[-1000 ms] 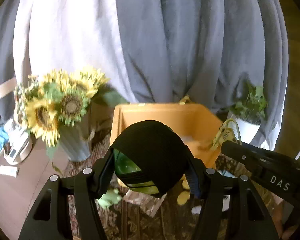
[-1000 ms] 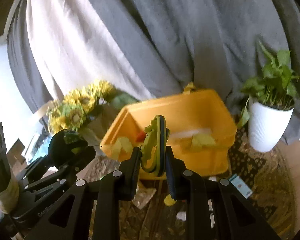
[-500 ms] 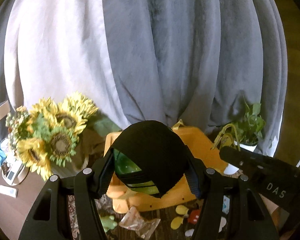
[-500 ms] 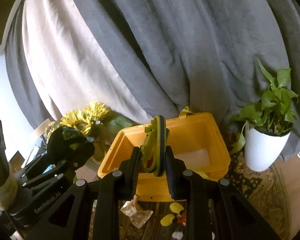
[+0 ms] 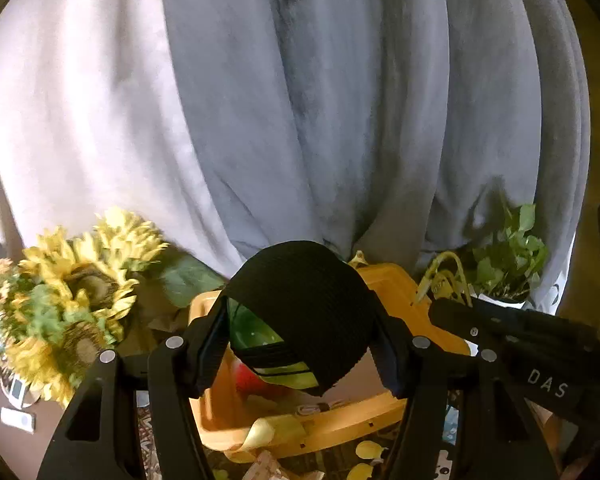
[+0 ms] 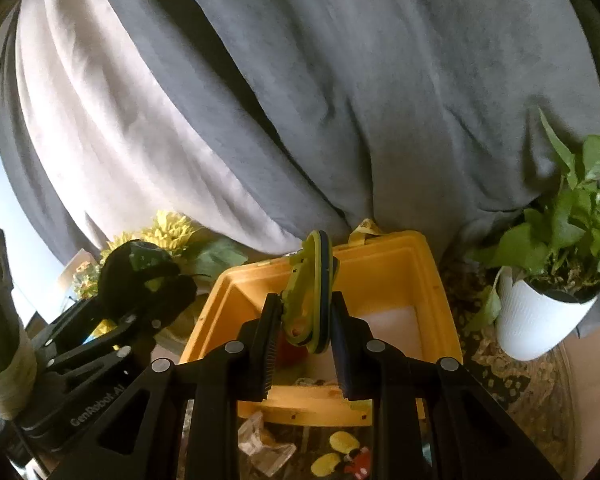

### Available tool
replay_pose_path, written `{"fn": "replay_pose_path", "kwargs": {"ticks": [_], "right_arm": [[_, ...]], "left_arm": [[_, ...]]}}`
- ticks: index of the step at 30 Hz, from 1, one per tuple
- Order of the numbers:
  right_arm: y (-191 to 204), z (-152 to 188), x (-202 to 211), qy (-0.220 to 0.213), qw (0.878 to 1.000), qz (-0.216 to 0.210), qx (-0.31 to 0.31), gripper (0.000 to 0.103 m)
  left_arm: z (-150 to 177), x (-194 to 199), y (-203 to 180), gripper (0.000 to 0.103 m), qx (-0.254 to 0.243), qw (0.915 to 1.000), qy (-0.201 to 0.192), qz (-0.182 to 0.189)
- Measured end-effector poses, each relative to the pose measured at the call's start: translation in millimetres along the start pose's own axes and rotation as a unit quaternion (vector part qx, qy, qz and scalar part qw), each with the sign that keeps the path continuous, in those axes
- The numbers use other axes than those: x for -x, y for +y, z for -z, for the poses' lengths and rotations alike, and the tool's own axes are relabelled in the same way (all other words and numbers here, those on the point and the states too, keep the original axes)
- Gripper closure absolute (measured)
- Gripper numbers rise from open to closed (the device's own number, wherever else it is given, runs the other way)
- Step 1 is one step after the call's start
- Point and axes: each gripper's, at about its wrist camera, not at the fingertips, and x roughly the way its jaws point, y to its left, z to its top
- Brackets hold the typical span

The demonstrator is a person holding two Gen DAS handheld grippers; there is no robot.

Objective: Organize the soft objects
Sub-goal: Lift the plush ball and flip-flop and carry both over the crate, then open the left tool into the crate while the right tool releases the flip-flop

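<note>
Here the left tool (image 5: pixel 300 344) has its two fingers pressed against the sides of a black-and-green soft object (image 5: pixel 300 304), rounded like a cap, squeezing it about halfway in, so it rides above and just short of the yellow bin (image 5: pixel 404 304). The right tool (image 6: pixel 305 320) is clamped as tight as it goes on a thin yellow-green flat piece (image 6: pixel 310 284), held on edge and upright, probably so it can drop cleanly past the rim. Both loads appear aimed at the same bin (image 6: pixel 380 256), which would make this the carry step, with release yet to come. Inside the bin lie something red, a pale sheet on the bottom and a yellow strip draped over the near wall. Small yellow and red bits and a clear wrapper (image 6: pixel 266 446) sit on the patterned surface before it. Sunflowers (image 5: pixel 76 288) flank one side, a potted plant (image 6: pixel 540 308) the other.
</note>
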Motion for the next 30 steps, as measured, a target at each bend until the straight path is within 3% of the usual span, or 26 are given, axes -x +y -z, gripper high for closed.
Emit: {"fn": "replay_pose_path", "kwargs": {"ticks": [17,20,21,23,30], "right_arm": [[-37.0,3.6,-68.7,0.105,0.993,0.044,-0.025,0.077],[-44.1,4.9,-77.2,0.116,0.991,0.051,-0.037,0.074],[-46.7,5.0,-79.1,0.12,0.99,0.054,-0.042,0.067],[-50.4,5.0,-80.7,0.126,0.989,0.064,-0.049,0.062],[-39.2,0.2,-64.6,0.096,0.992,0.077,-0.024,0.061]], "left_arm": [[14.3,-99.9,-0.2,0.04,0.01,0.9884,0.147,0.038],[18.4,-109.1,0.6,0.035,0.01,0.9862,0.161,0.038],[18.9,-109.8,1.1,0.028,0.01,0.9862,0.161,0.037],[18.4,-110.0,2.3,0.025,0.01,0.9872,0.157,0.025],[11.3,-82.4,5.8,0.02,-0.004,0.993,0.117,-0.011]]}}
